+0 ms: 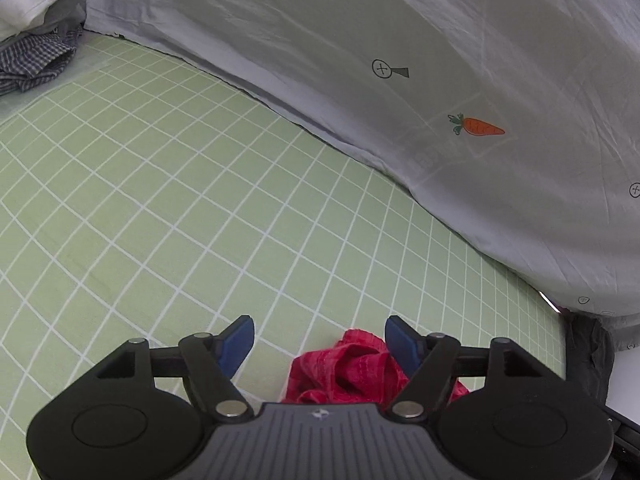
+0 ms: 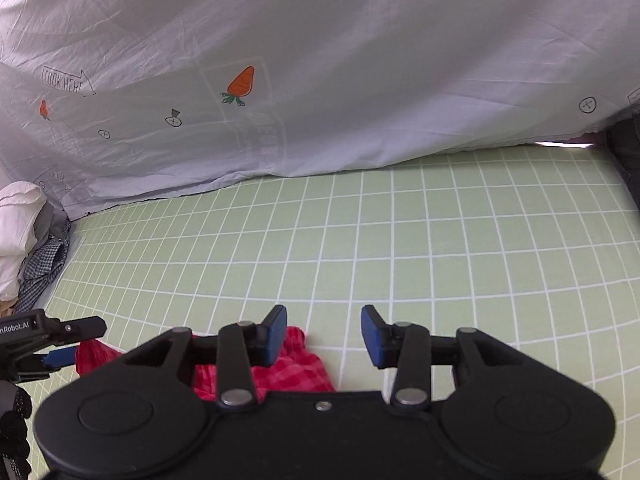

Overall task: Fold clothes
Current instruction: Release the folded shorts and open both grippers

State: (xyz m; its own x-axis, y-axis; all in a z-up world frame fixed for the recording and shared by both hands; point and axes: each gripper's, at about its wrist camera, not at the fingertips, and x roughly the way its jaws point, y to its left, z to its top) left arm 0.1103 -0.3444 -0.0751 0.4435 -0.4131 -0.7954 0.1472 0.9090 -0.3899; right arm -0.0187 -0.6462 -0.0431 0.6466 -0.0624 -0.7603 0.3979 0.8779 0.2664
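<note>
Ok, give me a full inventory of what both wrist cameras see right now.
Red checked garment: one, crumpled, on the sheet right under both grippers.
Green grid sheet: one, covers the bed surface.
Pale grey quilt: one, carrot prints, bunched along the far edge.
Blue-checked garment: one, heaped at far left.
White cloth: one, piled on the blue-checked one.
Left gripper: black, blue pads, jaws open, empty.
Right gripper: same, jaws open, empty.
Gloved hand: black, holding the left gripper.

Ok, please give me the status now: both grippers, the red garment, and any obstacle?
Left gripper open, empty. Right gripper open, empty. Red checked garment crumpled on green grid sheet, beneath both. Nothing in the way.
</note>
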